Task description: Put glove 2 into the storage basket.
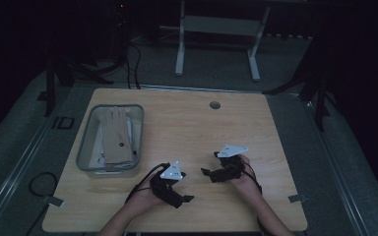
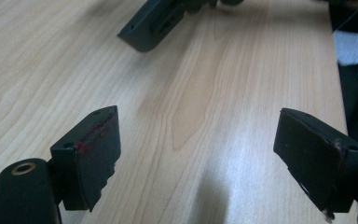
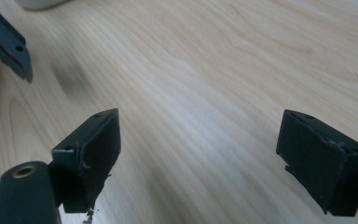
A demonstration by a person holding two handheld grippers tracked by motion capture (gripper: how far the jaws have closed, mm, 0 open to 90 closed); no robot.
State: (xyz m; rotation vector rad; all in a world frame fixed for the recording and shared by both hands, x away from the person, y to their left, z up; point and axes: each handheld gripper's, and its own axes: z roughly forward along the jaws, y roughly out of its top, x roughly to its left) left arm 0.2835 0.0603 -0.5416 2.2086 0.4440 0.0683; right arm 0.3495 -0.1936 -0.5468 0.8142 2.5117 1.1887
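The room beyond my table [image 1: 187,123] is too dark to read — only a pale desk frame [image 1: 216,37] stands out at the far side, its top cut off by the picture's edge. The floor around is dim grey, with a cable [image 1: 37,184] looping at the left.

The table itself is bare wood over most of its top, with a small round grommet [image 1: 215,105] near the far edge and broad open room in the middle and to the right. At the left sits a clear bin [image 1: 89,142], close to that edge, and in it lies a tan glove [image 1: 116,135], fingers pointing away from me; something pale lies under it that I cannot make out.

My forearms come in from the near edge, cut off at the bottom. My left gripper [image 1: 174,184] is just right of the bin's near corner, well apart from the glove. My right gripper [image 1: 221,169] is near it, over the middle of the near half, the two tips pointing roughly toward each other.

Both pairs of tongs stand wide, with only wood grain between the jaws — nothing held. In the left gripper view the other tool's jaw pokes in at the top, blurred.
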